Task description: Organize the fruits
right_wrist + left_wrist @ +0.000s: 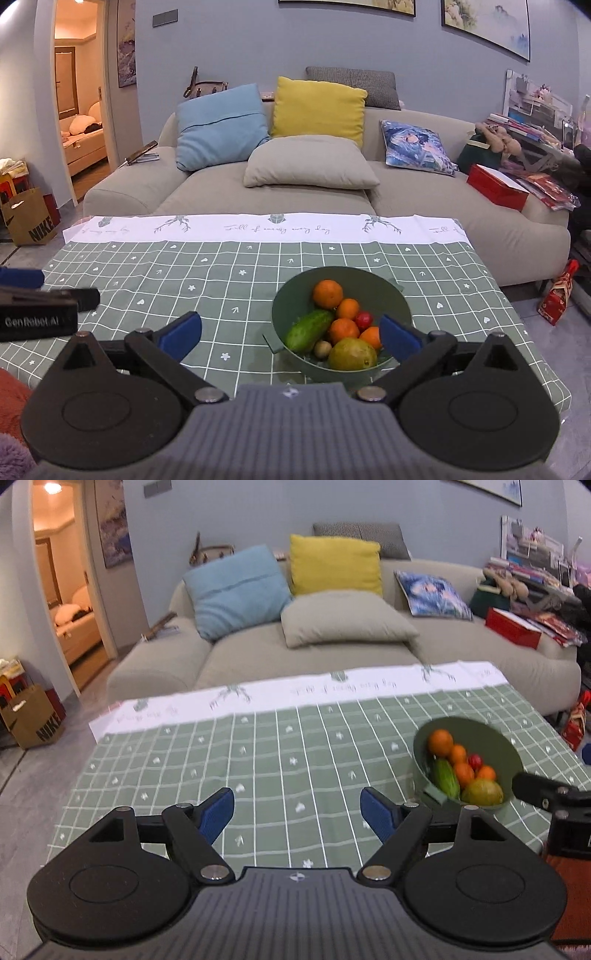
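Green plastic is what we are dealing with: a bowl sits on the checked tablecloth, just ahead of our right tongs and off to the right of our left tongs. Both pairs stand wide open, blue pads spread, with nothing between them. All the fruit we can see lies inside the bowl: a large orange at the far side, three smaller ones nearer us, a cucumber lying slantwise on the left, a small red fruit, a greenish-yellow mango nearest us, and a little brown round fruit tucked beside it.

We judge that everything is gathered and the hands are free. The risks lie in the pile. The pieces lean on one another, so lifting the cucumber or the mango could set the oranges rolling over the rim. The bowl looks light and stands close to the near table edge; a pad catching its rim, or the small tab on its near-left side, could tip it or drag it off. The right pad of the right tongs already hangs beside the bowl's near wall, so a careless sweep would knock it. The cloth could also slide or bunch.
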The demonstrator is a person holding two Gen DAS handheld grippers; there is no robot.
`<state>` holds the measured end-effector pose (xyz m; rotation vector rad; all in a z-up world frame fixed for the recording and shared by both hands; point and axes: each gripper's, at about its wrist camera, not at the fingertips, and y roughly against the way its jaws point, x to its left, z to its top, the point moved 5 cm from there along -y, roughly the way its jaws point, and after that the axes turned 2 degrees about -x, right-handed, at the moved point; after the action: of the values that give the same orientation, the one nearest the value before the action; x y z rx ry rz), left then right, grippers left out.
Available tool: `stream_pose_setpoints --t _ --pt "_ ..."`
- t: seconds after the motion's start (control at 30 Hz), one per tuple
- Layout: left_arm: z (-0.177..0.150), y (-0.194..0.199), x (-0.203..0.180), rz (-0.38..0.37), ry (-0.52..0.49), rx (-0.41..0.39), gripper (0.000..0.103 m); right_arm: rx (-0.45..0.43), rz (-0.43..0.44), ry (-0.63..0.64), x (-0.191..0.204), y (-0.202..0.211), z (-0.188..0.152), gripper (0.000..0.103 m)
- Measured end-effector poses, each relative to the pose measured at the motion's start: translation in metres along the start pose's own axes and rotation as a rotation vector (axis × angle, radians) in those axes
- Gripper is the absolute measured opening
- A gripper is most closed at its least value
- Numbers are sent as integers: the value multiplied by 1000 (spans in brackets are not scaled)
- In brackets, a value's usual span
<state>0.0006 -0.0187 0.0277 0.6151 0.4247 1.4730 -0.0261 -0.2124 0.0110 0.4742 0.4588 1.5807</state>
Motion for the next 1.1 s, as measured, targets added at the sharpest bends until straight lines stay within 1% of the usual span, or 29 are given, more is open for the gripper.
stream_pose_setpoints --t 0.1,0.23,0.43,0.63,1.1 --pt "-5 -2 0 -3 -3 27 91 14 -4 -8 -2 -2 -3 98" --pt "-12 -3 0 -8 7 54 91 31 12 -35 -5 -5 -8 98" --pt "-17 -8 0 -14 10 98 91 33 14 -25 -1 -8 -7 98" --pt "-17 -7 2 -11 14 103 91 27 18 0 4 -8 -6 98" --pt "-16 -7 3 -13 14 106 91 32 25 11 6 -10 -6 98"
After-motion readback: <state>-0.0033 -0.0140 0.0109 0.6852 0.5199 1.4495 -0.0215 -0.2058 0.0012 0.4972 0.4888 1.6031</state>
